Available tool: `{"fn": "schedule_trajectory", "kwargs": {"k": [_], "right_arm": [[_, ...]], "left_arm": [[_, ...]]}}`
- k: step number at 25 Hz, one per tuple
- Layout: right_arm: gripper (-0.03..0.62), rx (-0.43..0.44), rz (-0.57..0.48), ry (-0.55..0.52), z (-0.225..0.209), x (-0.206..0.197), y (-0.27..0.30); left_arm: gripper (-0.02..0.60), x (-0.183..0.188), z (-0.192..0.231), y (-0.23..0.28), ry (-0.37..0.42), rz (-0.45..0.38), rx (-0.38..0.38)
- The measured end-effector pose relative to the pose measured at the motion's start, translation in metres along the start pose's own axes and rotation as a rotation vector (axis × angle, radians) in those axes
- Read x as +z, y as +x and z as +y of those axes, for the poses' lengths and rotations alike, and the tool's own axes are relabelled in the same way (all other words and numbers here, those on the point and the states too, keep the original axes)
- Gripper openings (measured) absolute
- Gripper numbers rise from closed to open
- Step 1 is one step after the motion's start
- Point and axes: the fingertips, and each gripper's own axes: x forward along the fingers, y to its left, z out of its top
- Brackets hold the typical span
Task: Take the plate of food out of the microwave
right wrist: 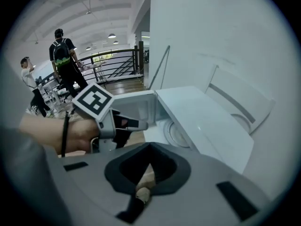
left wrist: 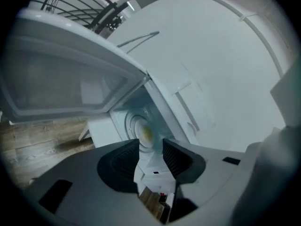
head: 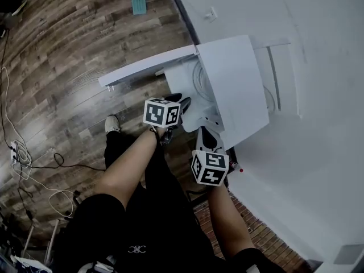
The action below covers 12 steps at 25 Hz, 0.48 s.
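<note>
A white microwave (head: 236, 78) stands with its door (head: 145, 68) swung open to the left. Inside lies a white plate (left wrist: 145, 132) with yellowish food, also seen in the right gripper view as the plate (right wrist: 178, 134) on the turntable. My left gripper (head: 183, 103) hovers just before the open cavity, its jaws a little apart with nothing between them; the plate shows through the gap of the left gripper (left wrist: 150, 157). My right gripper (head: 203, 135) hangs lower, in front of the microwave's right side, jaws together and empty. The right gripper (right wrist: 142, 188) looks onto the left gripper (right wrist: 128, 124).
The door (left wrist: 66, 79) fills the left gripper view's upper left. A white wall (head: 318, 124) runs behind and right of the microwave. Wood floor (head: 62, 56) with cables lies to the left. Two people (right wrist: 63, 60) stand far off by a railing.
</note>
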Motion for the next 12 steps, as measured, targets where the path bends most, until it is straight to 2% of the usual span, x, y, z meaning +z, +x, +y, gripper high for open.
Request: {"fn": "schedule_trajectory", "kwargs": {"k": [6,12], "right_arm": [[0.006,0.007,0.036,0.007,-0.008,-0.020,0.028],[0.006,0.009,0.079,-0.024,-0.022,-0.049,0.032]], "left_arm": [[0.250,-0.019,0.034,0.082,-0.118,-0.006,-0.004],[0.315,-0.030,0.056,0.147,-0.170,-0.020,0.082]]}}
